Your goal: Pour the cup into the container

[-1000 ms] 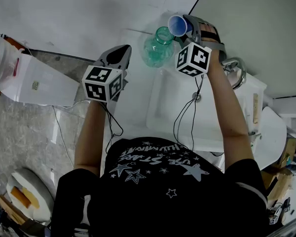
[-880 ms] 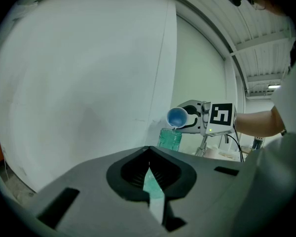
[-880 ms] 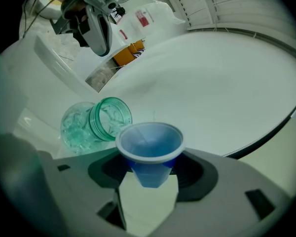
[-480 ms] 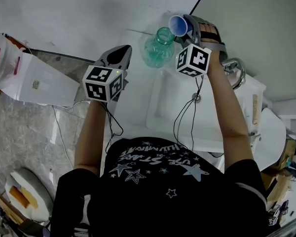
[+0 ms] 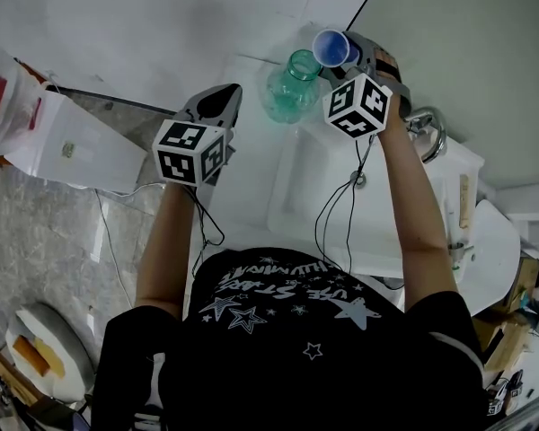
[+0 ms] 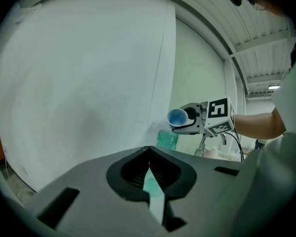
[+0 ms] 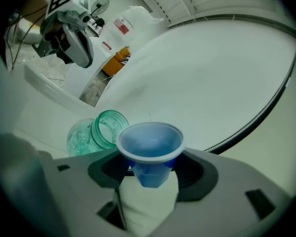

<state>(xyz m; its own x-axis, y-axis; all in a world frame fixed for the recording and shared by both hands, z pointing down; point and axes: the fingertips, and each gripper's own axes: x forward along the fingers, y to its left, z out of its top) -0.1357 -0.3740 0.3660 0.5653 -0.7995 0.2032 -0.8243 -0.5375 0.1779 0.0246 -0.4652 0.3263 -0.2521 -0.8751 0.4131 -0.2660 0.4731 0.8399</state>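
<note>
While the right gripper (image 5: 349, 52) clamps it, the blue cup (image 7: 149, 152) sits between the two jaws, which press on its lower body from either side; its flared rim stands clear in front of them. Seen from the left gripper view, the cup (image 6: 177, 117) is tipped onto its side, mouth facing away from the right gripper, and hangs just above the container and a little to one side of it. Whether the cup holds any liquid cannot be told.

The container, a green glass jar (image 5: 290, 86), stands upright with its mouth uncovered on the white counter (image 5: 251, 151), at the far corner of the sink basin (image 5: 292, 196). Cup and jar are near each other but apart. In the right gripper view the jar (image 7: 96, 130) lies just beside the cup's rim.

The right marker cube (image 5: 357, 104) sits behind the cup, and a dark cable (image 5: 341, 205) runs from it back across the basin. A chrome faucet (image 5: 428, 128) is beside the right forearm.

The left gripper (image 5: 226, 92) hovers over the counter, well apart from the jar. Its jaws are together at the tips, with nothing held between them. Its marker cube (image 5: 189, 151) faces the head camera. A white bag (image 5: 63, 142) lies further out on the left.
</note>
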